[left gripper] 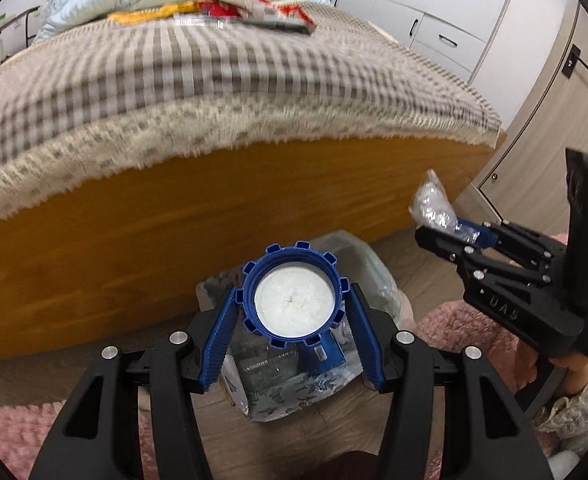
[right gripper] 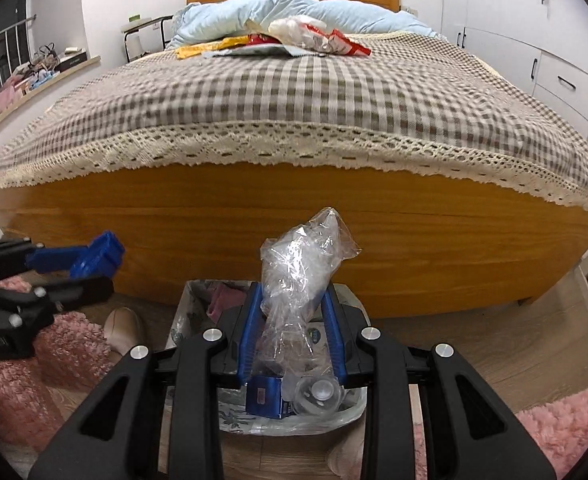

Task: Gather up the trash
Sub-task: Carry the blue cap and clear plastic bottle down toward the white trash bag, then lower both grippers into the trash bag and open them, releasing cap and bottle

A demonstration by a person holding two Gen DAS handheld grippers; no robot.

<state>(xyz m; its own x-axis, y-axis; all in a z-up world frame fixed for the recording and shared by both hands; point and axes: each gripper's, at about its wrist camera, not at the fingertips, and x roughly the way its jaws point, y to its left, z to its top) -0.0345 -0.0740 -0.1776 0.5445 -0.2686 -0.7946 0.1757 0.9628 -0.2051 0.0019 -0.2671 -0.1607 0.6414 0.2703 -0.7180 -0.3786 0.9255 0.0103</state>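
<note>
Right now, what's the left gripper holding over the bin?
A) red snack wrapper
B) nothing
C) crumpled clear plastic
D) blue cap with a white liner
D: in the left wrist view the left gripper has its blue pads closed on a blue cap with a white liner, above the trash bin; the crumpled clear plastic sits in the right gripper.

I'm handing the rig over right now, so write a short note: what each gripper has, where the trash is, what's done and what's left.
Left gripper: shut on a blue cap.
Right gripper: shut on a crumpled clear bag.
Both hang over the lined bin on the floor at the foot of the bed.
Done: some trash already lies in the bin.
Left: drop both items, then fetch the wrappers on the bed.
</note>
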